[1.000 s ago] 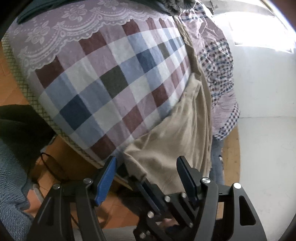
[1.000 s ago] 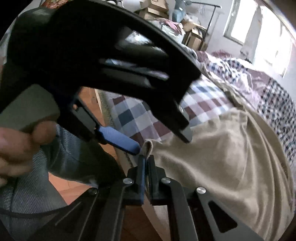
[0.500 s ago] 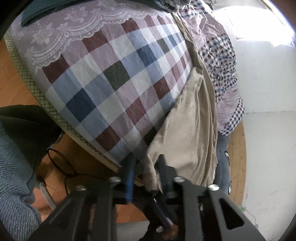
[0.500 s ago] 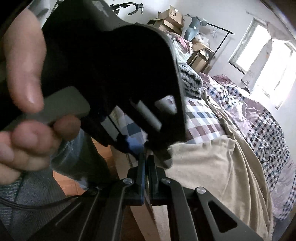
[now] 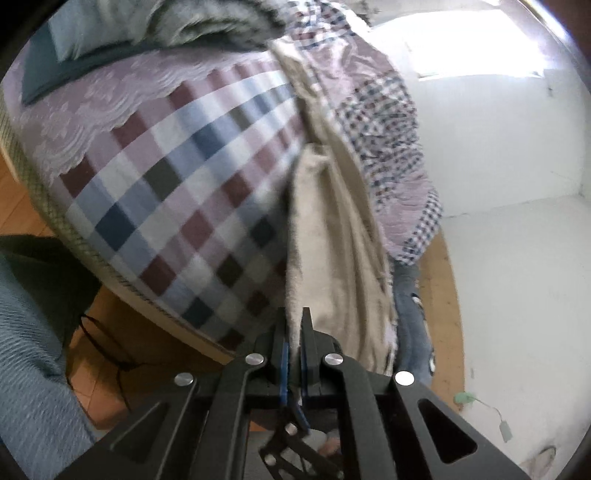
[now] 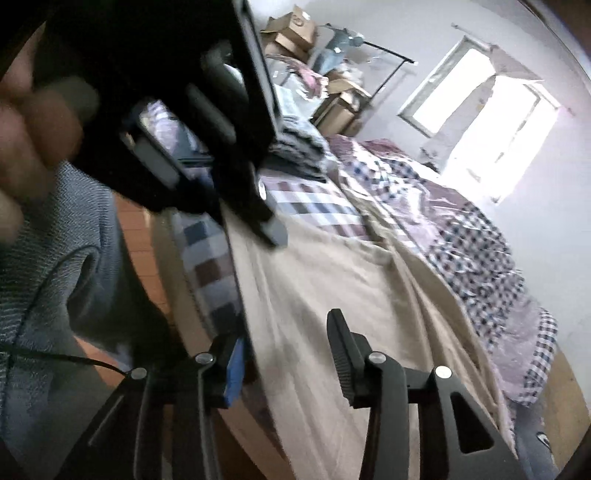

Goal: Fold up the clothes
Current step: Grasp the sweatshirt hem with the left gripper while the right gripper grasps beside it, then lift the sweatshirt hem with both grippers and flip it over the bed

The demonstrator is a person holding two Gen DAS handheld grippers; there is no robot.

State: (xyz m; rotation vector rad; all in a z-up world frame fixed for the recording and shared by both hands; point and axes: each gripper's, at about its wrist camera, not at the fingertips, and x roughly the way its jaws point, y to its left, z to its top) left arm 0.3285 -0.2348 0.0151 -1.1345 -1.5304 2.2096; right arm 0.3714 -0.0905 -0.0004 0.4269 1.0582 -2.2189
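A beige garment (image 5: pixel 328 251) lies along a bed with a checked cover (image 5: pixel 177 177). My left gripper (image 5: pixel 293 325) is shut on the garment's near edge, and the cloth rises taut from between its fingers. In the right wrist view the same beige garment (image 6: pixel 332 295) spreads flat over the bed. My right gripper (image 6: pixel 288 354) stands open just above the garment, with only cloth showing behind the gap. The left gripper's black body (image 6: pixel 177 110) and a person's hand (image 6: pixel 33 122) fill the upper left of that view.
A checked quilt (image 6: pixel 472 251) is bunched along the bed's far side. Folded grey knitwear (image 5: pixel 177 26) sits at the head end. Cardboard boxes (image 6: pixel 295 33) and a clothes rack stand by the far wall, near a bright window (image 6: pixel 491 125). Wooden floor (image 5: pixel 122 339) and a cable lie below the bed edge.
My left gripper has closed on the garment's edge. My right gripper has let go of the garment and opened wide. Both views have shifted along the bed.
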